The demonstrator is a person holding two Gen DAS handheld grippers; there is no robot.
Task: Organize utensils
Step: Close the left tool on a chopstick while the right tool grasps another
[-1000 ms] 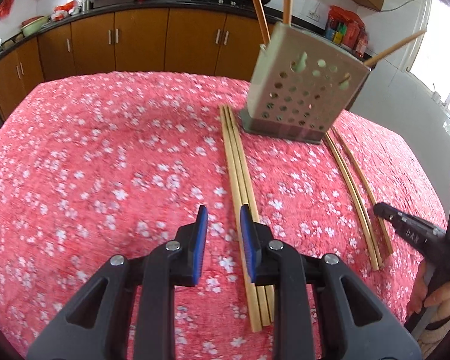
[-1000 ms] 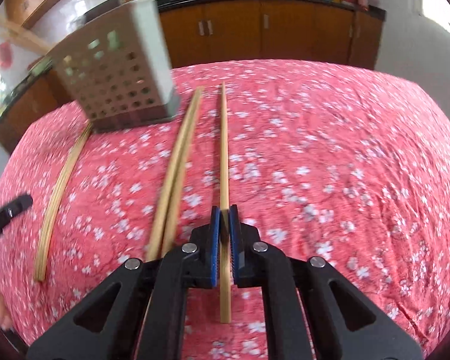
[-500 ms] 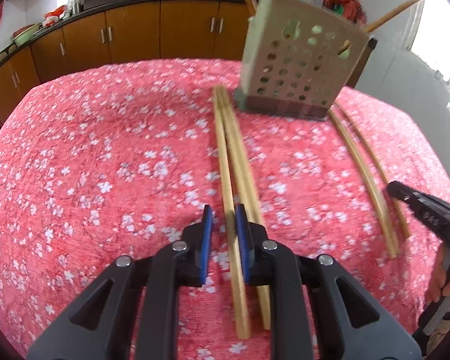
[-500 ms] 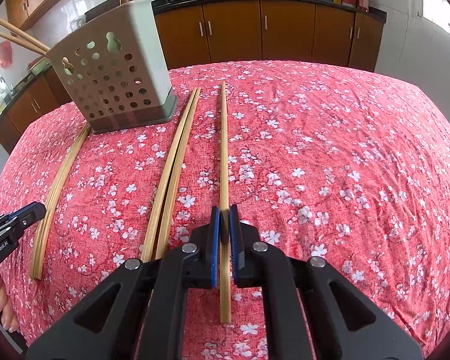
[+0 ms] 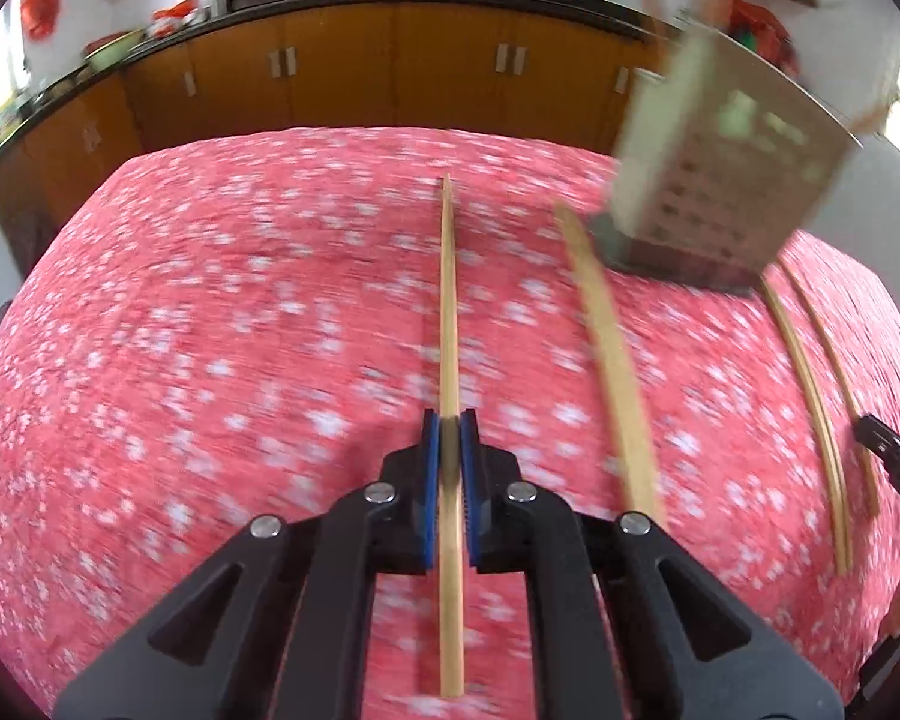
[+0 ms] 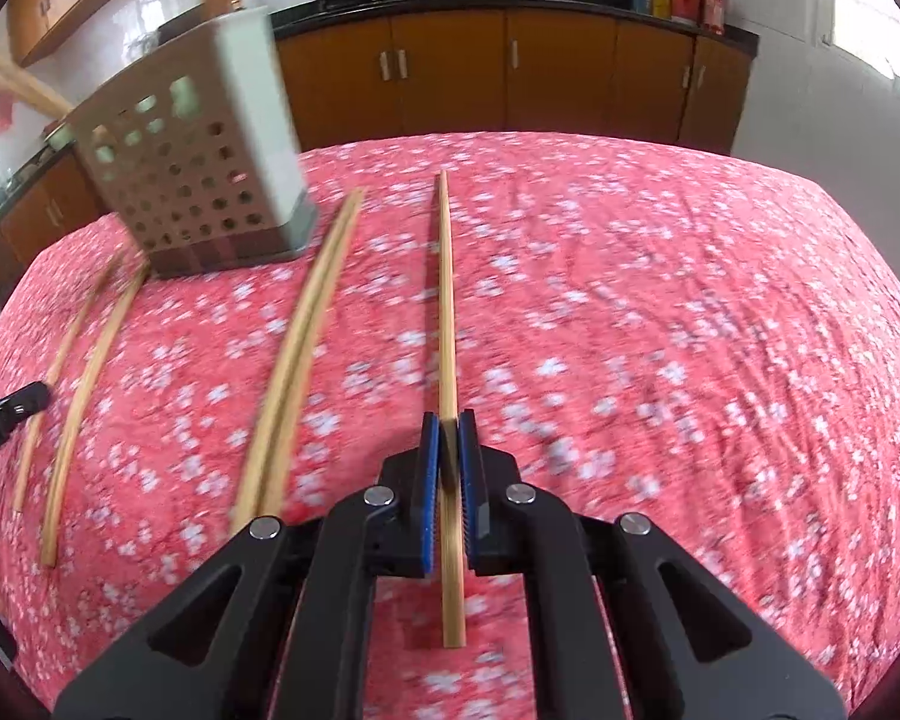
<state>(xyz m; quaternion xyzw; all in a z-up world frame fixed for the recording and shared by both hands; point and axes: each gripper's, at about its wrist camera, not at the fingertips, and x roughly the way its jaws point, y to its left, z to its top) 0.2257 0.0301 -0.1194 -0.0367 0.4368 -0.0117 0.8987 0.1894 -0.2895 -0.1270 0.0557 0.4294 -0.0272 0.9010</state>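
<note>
Bamboo chopstick clamped in left gripper: jaws just closed onto it, blue pads pinching it partway along, tip pointing away over the red floral cloth. Right of it in left view: loose stick on cloth, then perforated holder with sticks standing in it, then a pair beside the holder's base. Right gripper fully closed on its own chopstick, same pinch. Right view, left to right: pair, holder, two touching sticks, held one. Frames blurred
</note>
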